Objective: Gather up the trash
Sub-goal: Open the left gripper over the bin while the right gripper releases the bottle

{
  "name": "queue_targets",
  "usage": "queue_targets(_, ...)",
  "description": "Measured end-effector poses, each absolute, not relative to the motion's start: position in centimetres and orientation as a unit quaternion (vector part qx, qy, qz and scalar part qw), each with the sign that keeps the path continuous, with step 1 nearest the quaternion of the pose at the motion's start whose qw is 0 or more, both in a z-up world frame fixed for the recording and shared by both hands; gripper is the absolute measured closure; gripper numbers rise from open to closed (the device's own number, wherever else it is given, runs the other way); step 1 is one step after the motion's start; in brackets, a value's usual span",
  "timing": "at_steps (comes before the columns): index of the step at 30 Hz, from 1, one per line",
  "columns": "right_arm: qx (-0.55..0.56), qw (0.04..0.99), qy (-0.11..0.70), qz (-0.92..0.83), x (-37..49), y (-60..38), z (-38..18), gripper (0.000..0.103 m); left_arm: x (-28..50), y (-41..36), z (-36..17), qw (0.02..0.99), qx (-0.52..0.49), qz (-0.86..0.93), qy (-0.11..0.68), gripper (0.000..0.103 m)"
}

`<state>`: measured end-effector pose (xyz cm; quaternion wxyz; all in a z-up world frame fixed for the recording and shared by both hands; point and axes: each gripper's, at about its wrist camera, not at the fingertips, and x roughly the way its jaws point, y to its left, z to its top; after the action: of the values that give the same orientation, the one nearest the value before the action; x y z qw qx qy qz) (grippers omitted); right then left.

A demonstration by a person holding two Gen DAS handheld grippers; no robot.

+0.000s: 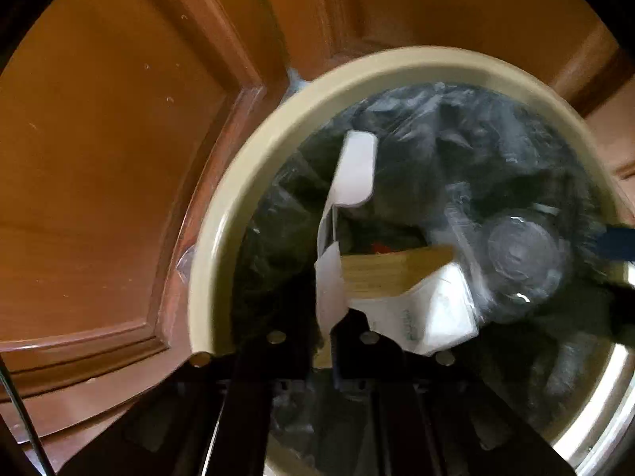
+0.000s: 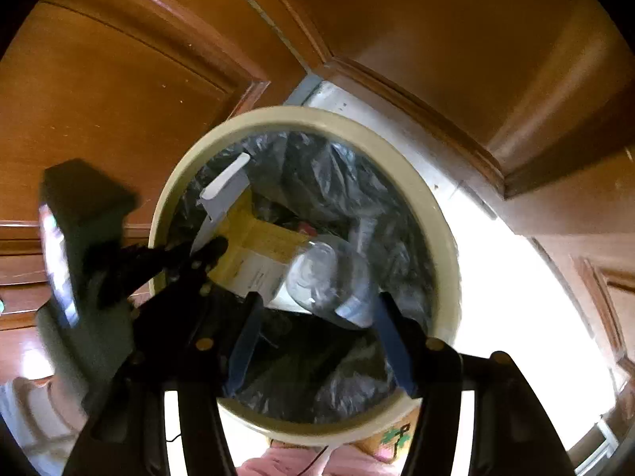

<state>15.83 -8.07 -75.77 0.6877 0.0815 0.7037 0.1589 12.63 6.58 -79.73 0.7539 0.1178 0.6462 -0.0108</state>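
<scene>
Cream plastic forms the round rim of the trash bin (image 2: 444, 238), lined with a dark bag (image 2: 337, 174), and both of our grippers point steeply down into its mouth. Our left gripper (image 1: 331, 331) is pinched nearly shut on a flattened yellow-and-white carton (image 1: 393, 273), whose white flaps stick up toward the near rim; the carton hangs inside the opening, clear of the rim. Our right gripper (image 2: 317, 317) stands wide, its blue fingers (image 2: 391, 341) on either side of a clear plastic bottle (image 2: 329, 277); the right finger touches it, but we cannot tell whether the left one does. The bottle sits just beside the carton, over the bag. Orange-brown wooden door panels (image 2: 119, 79) crowd the bin closely on the far side, while bright pale floor (image 2: 516, 297) lies open to its right.
</scene>
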Motion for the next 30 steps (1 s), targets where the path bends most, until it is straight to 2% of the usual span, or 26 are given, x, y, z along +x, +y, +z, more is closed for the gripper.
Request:
queue_targets(2,0.089,0.684,0.708,0.154,15.2,-8.5,-75.8,0.045,12.9,6.4,-80.0,0.752,0.111,-0.017,0.649,0.096)
queue_targets(3,0.090,0.682,0.709,0.152,15.0,-8.7,-75.8,0.045,13.0,6.4,-80.0,0.749,0.102,-0.020,0.654,0.092)
queue_targets(5,0.096,0.680,0.712,0.148,14.1,-9.4,-75.4,0.045,13.1,6.5,-79.6,0.745,0.088,-0.023,0.661,0.072)
queue_targets(6,0.099,0.679,0.713,0.146,13.8,-9.6,-75.0,0.045,13.1,6.5,-79.2,0.745,0.086,-0.020,0.661,0.045)
queue_targets(7,0.105,0.678,0.712,0.148,13.6,-9.7,-74.9,0.045,12.9,6.7,-78.8,0.747,0.076,-0.026,0.660,0.037)
queue_targets(9,0.116,0.682,0.706,0.150,13.6,-9.7,-74.6,0.045,12.6,6.7,-77.2,0.753,0.068,-0.027,0.654,0.032)
queue_targets(11,0.129,0.689,0.697,0.151,13.2,-10.0,-73.7,0.047,12.0,6.5,-75.6,0.757,0.066,-0.028,0.650,0.029)
queue_targets(13,0.140,0.693,0.690,0.152,13.0,-10.1,-73.2,0.067,11.3,6.7,-73.9,0.763,0.056,-0.031,0.644,0.029)
queue_targets(14,0.147,0.692,0.691,0.152,13.1,-10.0,-73.4,0.073,11.1,7.0,-73.2,0.765,0.053,-0.030,0.641,0.029)
queue_targets(15,0.154,0.688,0.693,0.151,13.3,-9.8,-73.7,0.087,10.7,7.3,-72.4,0.769,0.048,-0.027,0.637,0.029)
queue_targets(16,0.159,0.686,0.694,0.151,13.5,-9.6,-74.0,0.095,10.4,7.5,-71.6,0.771,0.043,-0.024,0.634,0.029)
queue_targets(19,0.168,0.678,0.699,0.154,14.3,-8.9,-75.3,0.100,9.3,8.3,-70.2,0.776,0.020,-0.012,0.630,0.029)
queue_targets(30,0.156,0.671,0.713,0.132,15.7,-6.6,-78.3,0.100,6.8,11.1,-68.4,0.776,-0.040,0.015,0.629,0.029)
